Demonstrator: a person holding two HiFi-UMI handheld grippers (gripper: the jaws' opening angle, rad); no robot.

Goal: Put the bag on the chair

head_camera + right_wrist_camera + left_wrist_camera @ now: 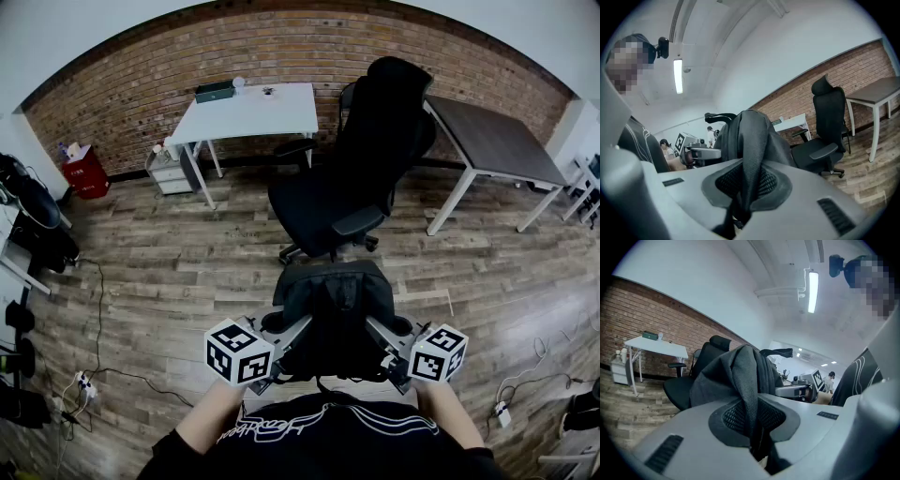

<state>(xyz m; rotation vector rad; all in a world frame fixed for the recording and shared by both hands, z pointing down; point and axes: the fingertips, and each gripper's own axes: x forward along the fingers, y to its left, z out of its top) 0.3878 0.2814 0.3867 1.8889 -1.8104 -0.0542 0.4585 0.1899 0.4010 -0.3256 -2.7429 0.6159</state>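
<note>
A black bag (333, 314) hangs in front of me, held up between both grippers above the wooden floor. My left gripper (281, 352) is shut on a fold of the bag (745, 380) at its left side. On the bag's right side my right gripper (389, 354) is shut on its dark fabric (752, 140). The black office chair (352, 178) stands just beyond the bag, seat facing me and bare. It also shows as the chair (689, 380) in the left gripper view and the chair (825, 140) in the right gripper view.
A white desk (248, 111) stands against the brick wall behind the chair, with a small drawer unit (171, 172) beside it. A dark table (497, 141) is at the right. Cables and a power strip (84, 382) lie on the floor at left.
</note>
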